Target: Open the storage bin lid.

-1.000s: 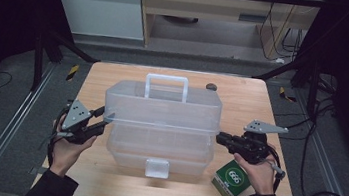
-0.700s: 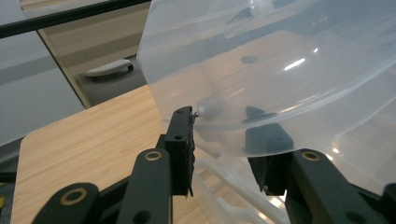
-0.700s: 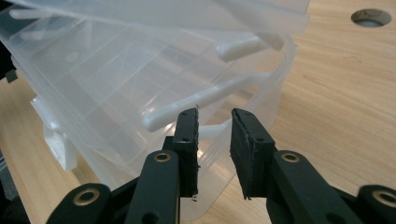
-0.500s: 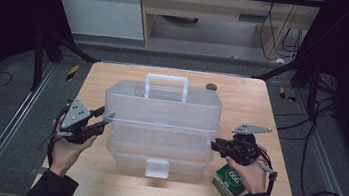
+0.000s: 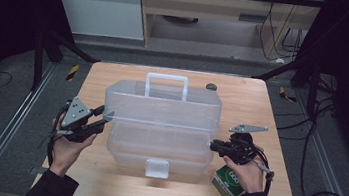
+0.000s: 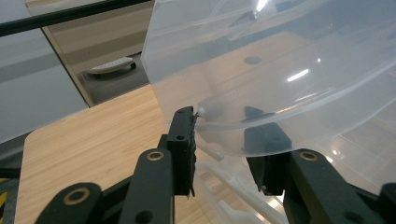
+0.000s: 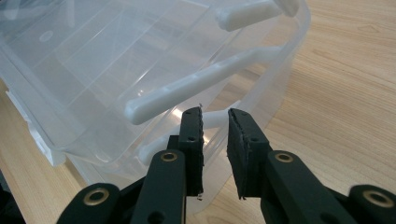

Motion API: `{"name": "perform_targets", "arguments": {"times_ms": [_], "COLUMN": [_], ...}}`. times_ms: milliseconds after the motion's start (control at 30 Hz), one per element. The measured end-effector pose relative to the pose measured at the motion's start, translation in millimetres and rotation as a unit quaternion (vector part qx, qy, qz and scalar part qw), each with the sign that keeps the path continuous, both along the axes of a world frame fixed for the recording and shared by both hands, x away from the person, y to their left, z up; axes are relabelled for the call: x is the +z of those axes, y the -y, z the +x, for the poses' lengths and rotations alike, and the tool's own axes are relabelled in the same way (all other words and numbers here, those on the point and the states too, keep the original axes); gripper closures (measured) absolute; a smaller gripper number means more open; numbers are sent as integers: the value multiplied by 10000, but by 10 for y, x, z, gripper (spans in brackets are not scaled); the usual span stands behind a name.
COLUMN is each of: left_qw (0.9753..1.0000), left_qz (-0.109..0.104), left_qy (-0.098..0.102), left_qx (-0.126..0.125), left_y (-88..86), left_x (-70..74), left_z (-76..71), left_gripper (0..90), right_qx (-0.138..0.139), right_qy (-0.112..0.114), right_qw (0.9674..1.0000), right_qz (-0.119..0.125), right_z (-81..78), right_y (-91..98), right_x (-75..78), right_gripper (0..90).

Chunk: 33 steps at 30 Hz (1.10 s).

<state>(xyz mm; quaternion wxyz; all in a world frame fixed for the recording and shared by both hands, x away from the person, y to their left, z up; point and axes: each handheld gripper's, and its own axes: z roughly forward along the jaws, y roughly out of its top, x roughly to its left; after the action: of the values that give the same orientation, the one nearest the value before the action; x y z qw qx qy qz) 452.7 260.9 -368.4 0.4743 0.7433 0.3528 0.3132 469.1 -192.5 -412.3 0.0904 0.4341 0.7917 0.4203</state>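
Note:
A clear plastic tiered box (image 5: 159,126) with a white handle (image 5: 166,79) and a white front latch (image 5: 157,168) stands mid-table. Its upper tray (image 6: 280,70) sits raised a little over the lower tub. My left gripper (image 5: 104,117) is at the tray's left end, open, with the tray's rim between its jaws (image 6: 224,130). My right gripper (image 5: 213,145) is at the box's right side, its jaws a narrow gap apart (image 7: 215,114), just short of a white hinge arm (image 7: 196,84). Nothing is held.
A green and white carton (image 5: 228,183) lies at the front right, under the right hand. A small dark object (image 5: 210,86) sits near the far edge of the wooden table (image 5: 114,78). Dark frame posts and cables surround the table.
My right gripper has moved left and slightly down, closer to the box's right side. The left gripper has stayed at the upper tray's left end.

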Motion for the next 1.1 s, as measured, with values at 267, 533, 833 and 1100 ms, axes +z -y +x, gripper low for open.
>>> {"name": "perform_targets", "arguments": {"times_ms": [267,533,833,1100], "left_qw": [9999,9997,9991,9984], "left_qz": [-94,-172,-311,-385], "left_qy": [-49,-17,33,64], "left_qx": [22,163,285,401], "left_y": [-6,29,49,72], "left_x": [60,215,313,387], "left_z": [51,177,306,420], "left_gripper": [646,661,670,682], "right_qx": [-47,-66,-64,-60], "right_qy": [-7,-18,-16,-23], "right_qw": [10000,9999,9999,9999], "right_qz": [-36,-83,-105,-116], "right_z": [-6,-10,-14,-19], "right_y": [-13,-24,-28,-31], "right_x": [8,17,25,30], "right_gripper": [765,767,775,778]}}
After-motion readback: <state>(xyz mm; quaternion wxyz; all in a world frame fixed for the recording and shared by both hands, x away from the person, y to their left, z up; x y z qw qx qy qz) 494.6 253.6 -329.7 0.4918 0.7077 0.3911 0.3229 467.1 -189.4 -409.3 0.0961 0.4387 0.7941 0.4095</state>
